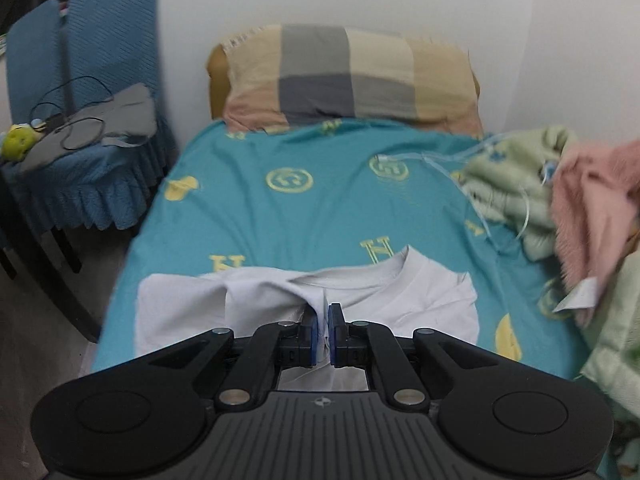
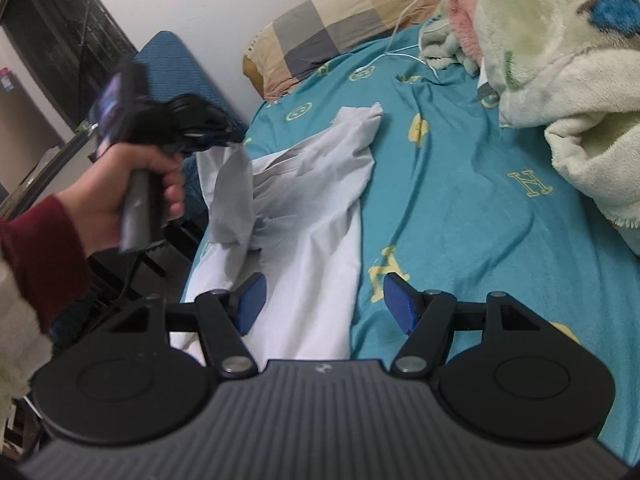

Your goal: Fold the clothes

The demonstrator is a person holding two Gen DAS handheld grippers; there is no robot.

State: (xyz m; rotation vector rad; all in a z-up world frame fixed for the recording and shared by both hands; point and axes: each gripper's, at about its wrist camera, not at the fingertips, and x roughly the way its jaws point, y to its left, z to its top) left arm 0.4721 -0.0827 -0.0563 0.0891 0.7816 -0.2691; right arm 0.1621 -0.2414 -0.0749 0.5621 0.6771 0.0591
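On the teal bedsheet [image 1: 280, 220] lies the white T-shirt [image 1: 424, 296]. Left gripper [image 1: 323, 330] pinches its lifted side; right gripper [image 2: 322, 304] hovers, jaws apart. Fold under way; next, carry that side across.

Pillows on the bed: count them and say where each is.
1: a checked pillow at the head of the bed, against the wall. The blanket pile may hide others.
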